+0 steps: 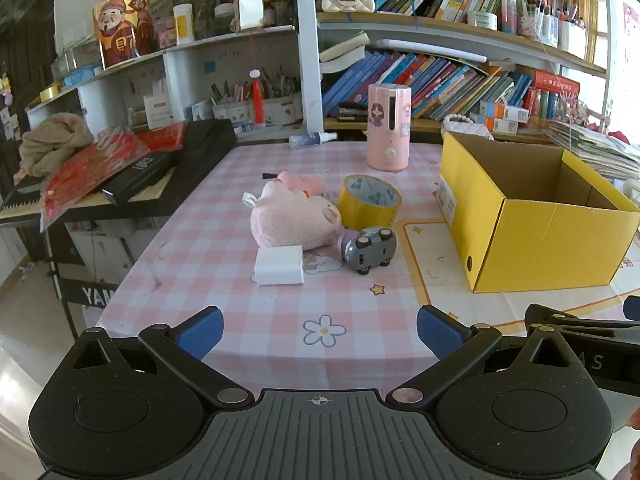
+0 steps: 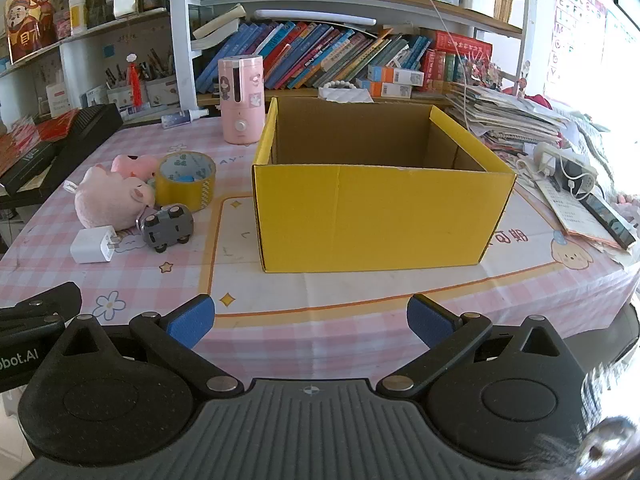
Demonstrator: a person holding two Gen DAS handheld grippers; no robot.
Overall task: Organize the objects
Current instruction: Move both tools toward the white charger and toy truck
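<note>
- Waiting near the front edge of the surface [image 1: 224, 280], the left claw [image 1: 320, 330] and the right claw [image 2: 310, 322] are both spread wide and hold nothing.
- Nothing looks tidied yet. The yellow cardboard box [image 2: 380, 216] looks empty, as far as its inside shows.
- Four small things sit in a bunch to the left of the box: a pink plush pig [image 1: 294, 218], a roll of yellow tape [image 1: 370, 204], a grey toy car [image 1: 370, 250] tipped on its side, and a white charger plug [image 1: 280, 266].
- My guess is all four must go into the box.
- A pink checked cloth covers the surface. A pink humidifier [image 1: 389, 126] stands at the back, and full bookshelves [image 1: 440, 76] fill the wall behind.
</note>
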